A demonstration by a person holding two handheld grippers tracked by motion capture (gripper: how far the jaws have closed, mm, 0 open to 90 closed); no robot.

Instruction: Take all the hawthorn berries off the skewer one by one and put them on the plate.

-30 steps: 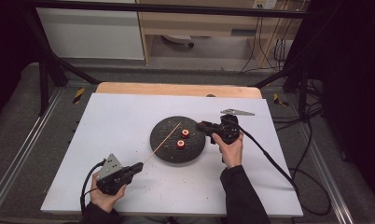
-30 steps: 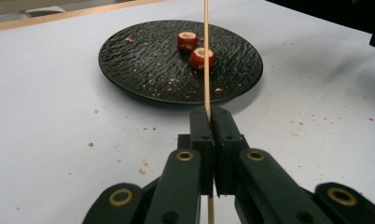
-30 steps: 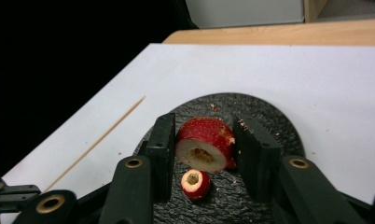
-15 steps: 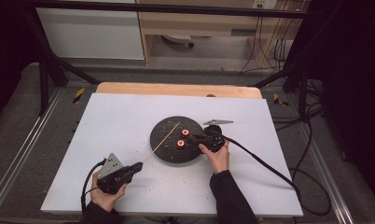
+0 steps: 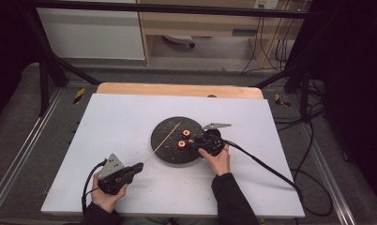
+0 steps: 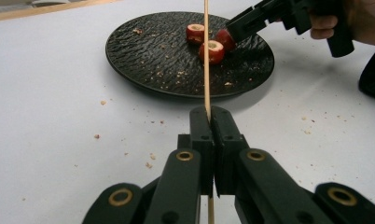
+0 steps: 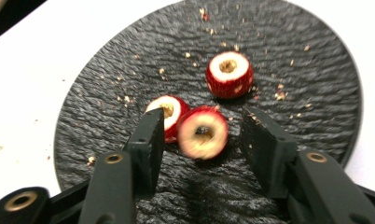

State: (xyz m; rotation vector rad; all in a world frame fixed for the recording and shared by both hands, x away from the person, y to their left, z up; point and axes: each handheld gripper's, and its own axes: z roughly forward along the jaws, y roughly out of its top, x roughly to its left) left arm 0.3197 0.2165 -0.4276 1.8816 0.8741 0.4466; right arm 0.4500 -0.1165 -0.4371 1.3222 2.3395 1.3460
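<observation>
While clamped tight on a thin wooden skewer (image 6: 206,60), left tongs (image 5: 139,166) low on the white tabletop (image 5: 111,122); right tongs (image 7: 202,140) wide around one red fruit piece (image 7: 203,132) on the black plate (image 7: 311,70).

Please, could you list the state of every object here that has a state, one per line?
Left hand-held gripper: shut on the skewer.
Skewer: held, pointing toward the plate.
Right hand-held gripper: open, jaws either side of one fruit piece, not touching it.
Fruit piece between the jaws: lying on the plate, cored.
Two other fruit pieces: on the plate, cored.
Black plate: flat on the table, scattered with crumbs.
</observation>
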